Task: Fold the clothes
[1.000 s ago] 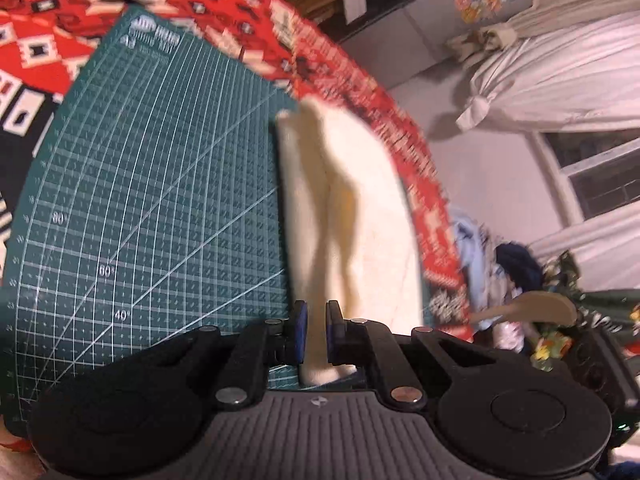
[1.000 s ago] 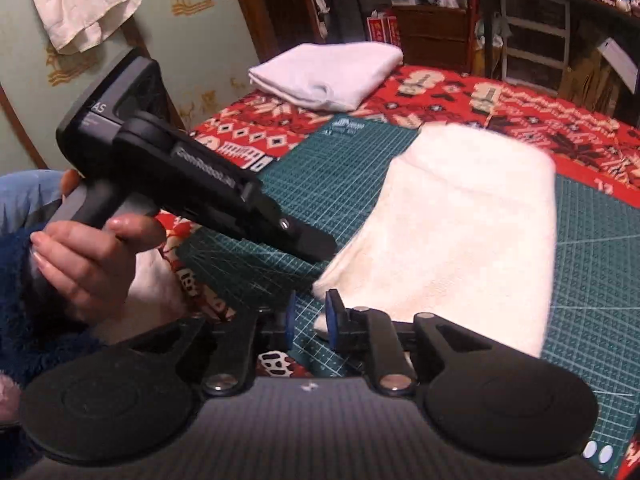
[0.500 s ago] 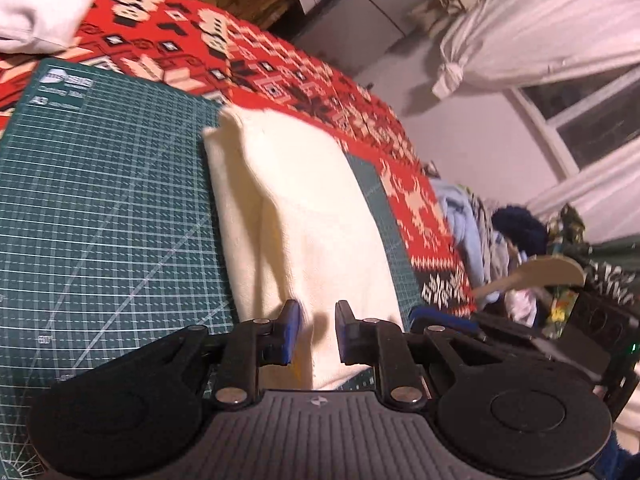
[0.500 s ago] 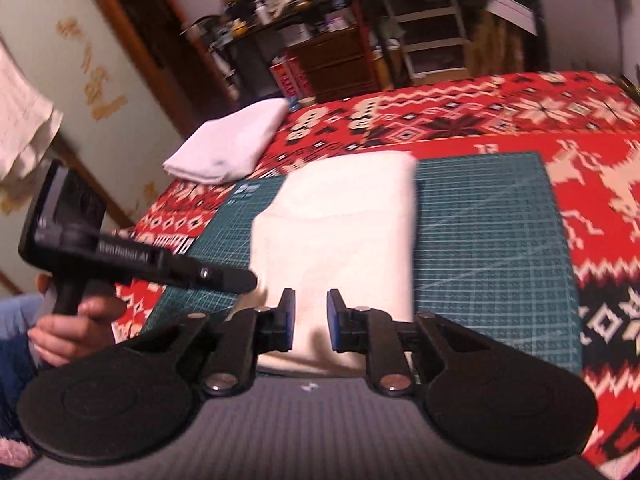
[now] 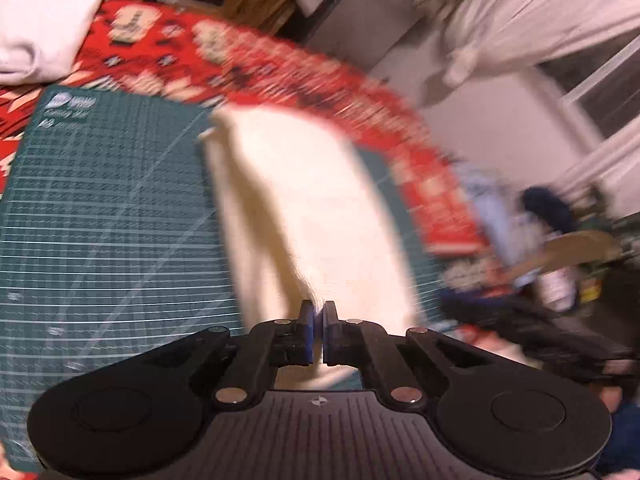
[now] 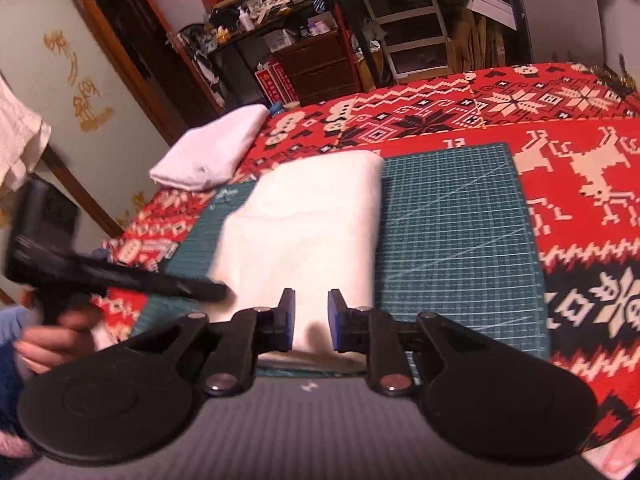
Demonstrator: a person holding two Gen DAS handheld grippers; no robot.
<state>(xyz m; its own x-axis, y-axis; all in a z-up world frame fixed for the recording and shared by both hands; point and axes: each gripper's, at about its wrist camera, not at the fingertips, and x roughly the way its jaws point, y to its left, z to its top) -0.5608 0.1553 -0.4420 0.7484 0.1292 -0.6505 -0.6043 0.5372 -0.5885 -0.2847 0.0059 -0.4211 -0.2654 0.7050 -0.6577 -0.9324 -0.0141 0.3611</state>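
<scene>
A pale green wall (image 6: 100, 92) with faded gold motifs stood beside a dark wooden door frame (image 6: 120, 56). Behind the bed, a dark shelf unit (image 6: 280, 12) was crowded with bottles, boxes and bags, with a brown chest of drawers (image 6: 320, 68) beneath it and a white-framed drawer rack (image 6: 416, 36) alongside. Flat cardboard (image 6: 480, 40) leaned next to that. In the blurred left wrist view, white curtains (image 5: 532, 12) were knotted beside a window (image 5: 600, 92), and a plain grey wall (image 5: 492, 128) ran below. The light was warm and dim.
</scene>
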